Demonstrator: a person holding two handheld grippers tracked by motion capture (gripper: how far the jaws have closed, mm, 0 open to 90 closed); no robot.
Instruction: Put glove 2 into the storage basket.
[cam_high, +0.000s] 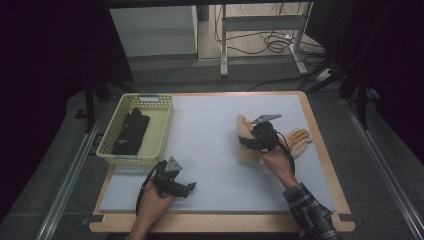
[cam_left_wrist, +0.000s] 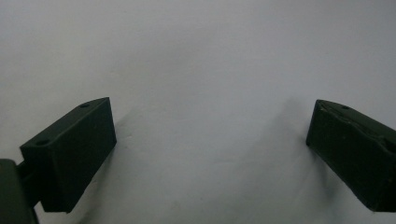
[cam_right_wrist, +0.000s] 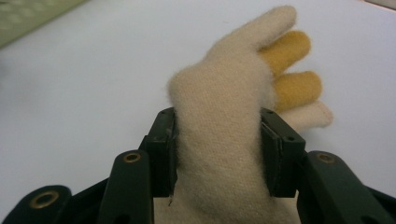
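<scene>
A cream knitted glove (cam_right_wrist: 219, 116) with yellow fingers is pinched across its palm between the jaws of my right gripper (cam_right_wrist: 217, 149), which is shut on it. From above, that right gripper (cam_high: 250, 142) is right of the mat's centre, with the cream glove (cam_high: 243, 127) sticking out toward the far side. A second cream and orange glove (cam_high: 299, 140) lies on the mat just to its right. My left gripper (cam_high: 192, 187) rests near the front left of the mat, and its jaws stand wide apart over bare mat (cam_left_wrist: 210, 70) with nothing between them.
A pale yellow basket (cam_high: 162, 125) at the back left of the mat holds dark gloves (cam_high: 131, 131). The white mat (cam_high: 210, 120) covers a wooden table (cam_high: 320, 145). A metal frame with cables stands on the floor beyond the table.
</scene>
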